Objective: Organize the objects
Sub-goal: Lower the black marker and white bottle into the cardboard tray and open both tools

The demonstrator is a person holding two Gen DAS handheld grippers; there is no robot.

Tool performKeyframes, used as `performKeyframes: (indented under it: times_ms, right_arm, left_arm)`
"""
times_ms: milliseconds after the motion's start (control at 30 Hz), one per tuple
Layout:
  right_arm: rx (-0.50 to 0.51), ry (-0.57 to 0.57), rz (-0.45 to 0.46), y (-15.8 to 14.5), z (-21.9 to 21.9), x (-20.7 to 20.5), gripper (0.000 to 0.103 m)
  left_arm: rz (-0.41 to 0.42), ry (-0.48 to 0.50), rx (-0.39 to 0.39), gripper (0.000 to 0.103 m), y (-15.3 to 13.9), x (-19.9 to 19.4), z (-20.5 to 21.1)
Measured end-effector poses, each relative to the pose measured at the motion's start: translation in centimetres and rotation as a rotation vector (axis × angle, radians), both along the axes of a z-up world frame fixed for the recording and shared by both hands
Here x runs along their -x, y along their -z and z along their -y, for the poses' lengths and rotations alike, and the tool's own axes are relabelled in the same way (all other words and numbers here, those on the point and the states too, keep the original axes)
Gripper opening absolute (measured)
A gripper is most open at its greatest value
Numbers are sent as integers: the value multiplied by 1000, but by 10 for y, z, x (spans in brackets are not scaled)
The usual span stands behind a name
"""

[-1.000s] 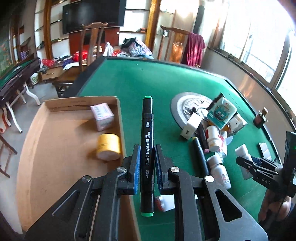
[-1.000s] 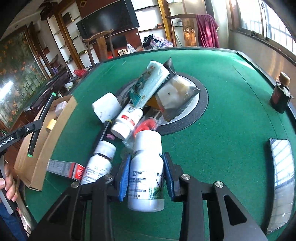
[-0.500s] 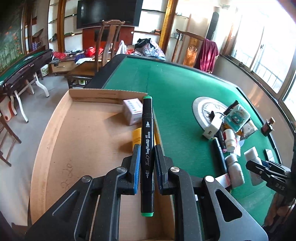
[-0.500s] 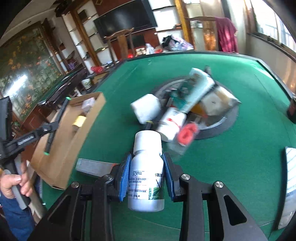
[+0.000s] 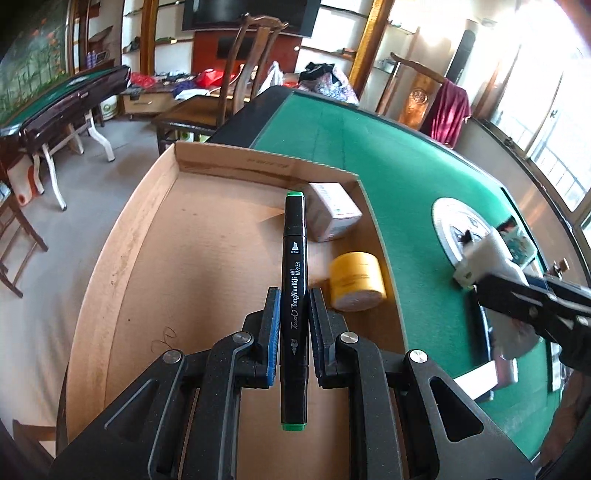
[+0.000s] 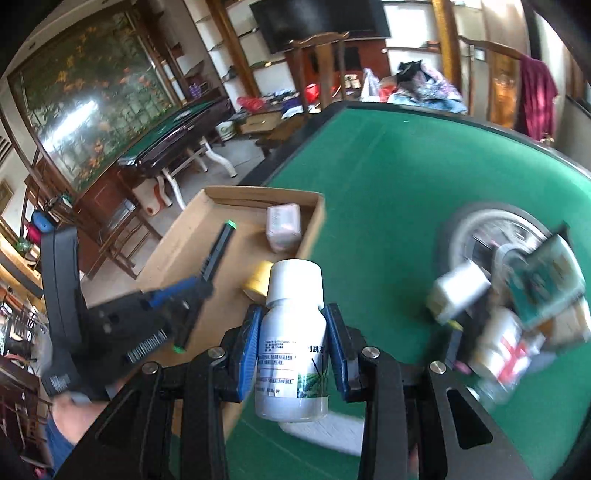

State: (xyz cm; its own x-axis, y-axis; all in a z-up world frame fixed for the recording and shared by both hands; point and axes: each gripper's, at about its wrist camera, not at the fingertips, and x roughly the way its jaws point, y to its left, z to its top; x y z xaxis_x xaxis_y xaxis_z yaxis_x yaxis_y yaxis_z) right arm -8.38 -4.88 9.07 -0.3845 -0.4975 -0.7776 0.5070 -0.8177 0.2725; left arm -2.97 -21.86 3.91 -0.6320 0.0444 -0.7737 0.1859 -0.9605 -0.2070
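Presently catalogued, item one: a black art marker (image 5: 294, 295) with green end caps, clamped lengthwise between the blue-padded jaws of the left gripper (image 5: 293, 325), which were drawn narrow around its barrel. The marker hung above the open cardboard box (image 5: 155, 236), its far tip pointing toward the box's rear wall.

Item two: a white plastic bottle (image 6: 293, 343) with a white screw cap and a printed label, cap pointing forward, gripped about its body by the pads of the right gripper (image 6: 293, 343). It sat over the green felt table (image 6: 388, 192), just beside the box's near corner.

Contents of the box: a small pinkish-white carton (image 5: 334, 216) near the far right corner, and a yellow roll of tape (image 5: 356, 280) close against the right wall. The rest of the box floor showed bare brown board.

Remaining stock on the table: a loose heap gathered on and beside a round silver plate (image 6: 476, 229), including a white squat jar (image 6: 458, 291), a teal printed packet (image 6: 546, 288) and a red-and-white labelled bottle (image 6: 506, 347); motion blur left further pieces unreadable. A flat white box (image 5: 484, 380) lay on the felt near the front edge.

Surroundings: a wooden chair (image 5: 236, 85) behind the table, a second green-topped table (image 5: 62, 99) to the left, a dark wall-mounted screen (image 6: 321, 18).
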Motion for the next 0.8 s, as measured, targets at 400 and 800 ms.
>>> performKeyframes:
  times_ms: [400,800]
  right_arm:
    - [-37,-10,56,26,101,73,34]
    - [-107,-3,32,44,121,97,33]
  left_arm:
    - [48,-22,-48,14,12,13,9]
    - [80,-36,-46,14,16,15,7]
